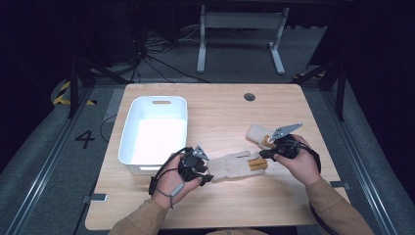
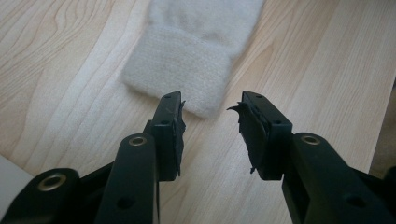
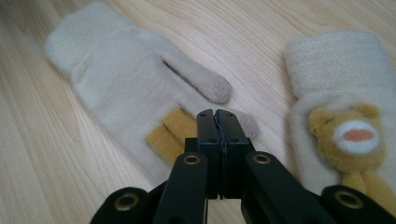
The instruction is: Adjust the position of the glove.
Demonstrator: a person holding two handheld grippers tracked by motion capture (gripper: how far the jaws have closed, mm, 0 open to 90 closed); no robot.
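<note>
Right gripper is pressing closed over near mitten, grip unclear; left gripper is hovering open at its cuff.

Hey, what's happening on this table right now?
A person is working two handheld grippers over a pair of beige mittens on a wooden table. The left gripper is open at the cuff of one mitten; the right gripper, shut, is at its other end. The bear mitten lies beside it, and a white bin sits nearby.
</note>
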